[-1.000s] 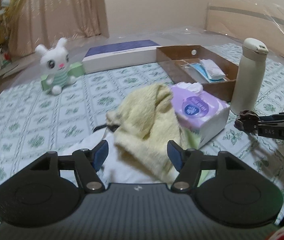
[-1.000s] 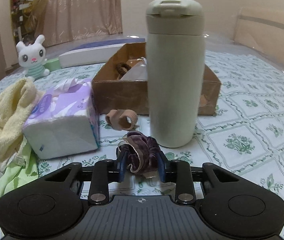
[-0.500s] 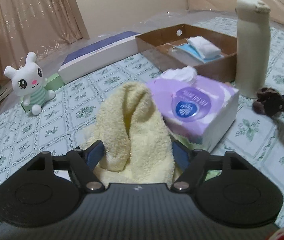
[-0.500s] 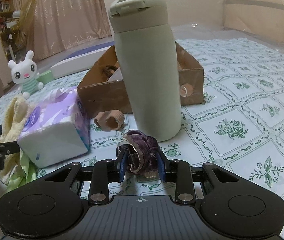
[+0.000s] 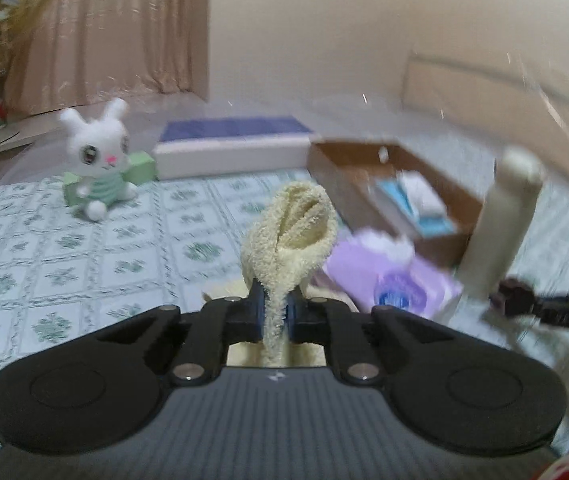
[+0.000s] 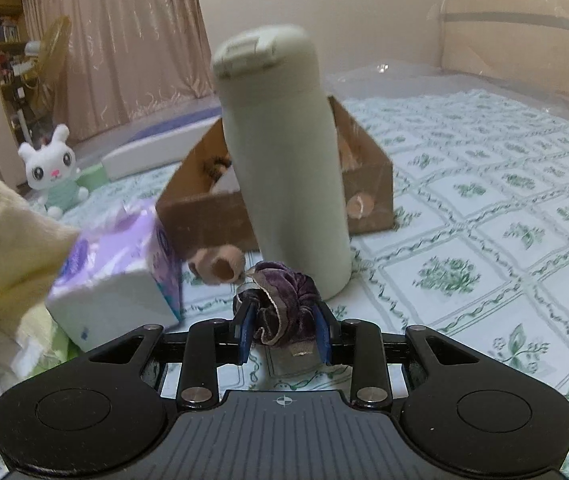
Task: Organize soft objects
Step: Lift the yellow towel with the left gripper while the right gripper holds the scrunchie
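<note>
My left gripper [image 5: 273, 314] is shut on a pale yellow towel [image 5: 292, 232] and holds it lifted, a fold standing up above the fingers. The towel also shows at the left edge of the right wrist view [image 6: 8, 236]. My right gripper [image 6: 282, 330] is shut on a purple velvet scrunchie [image 6: 284, 300] above the bed, in front of a cream bottle [image 6: 280, 160]. A tan scrunchie [image 6: 216, 266] lies on the bed just beyond. A brown cardboard box [image 6: 368, 184] with soft items stands behind the bottle.
A purple tissue pack [image 5: 396, 280] lies between towel and bottle [image 5: 500, 224]. A white bunny plush [image 5: 96, 156] sits at the far left by a green block. A flat white-and-blue box [image 5: 232, 144] lies at the back. Green and white cloths [image 6: 24, 344] lie under the towel.
My left gripper has closed on the yellow towel and lifted it off the pile. My right gripper, still holding the purple scrunchie, has risen slightly and tilted.
</note>
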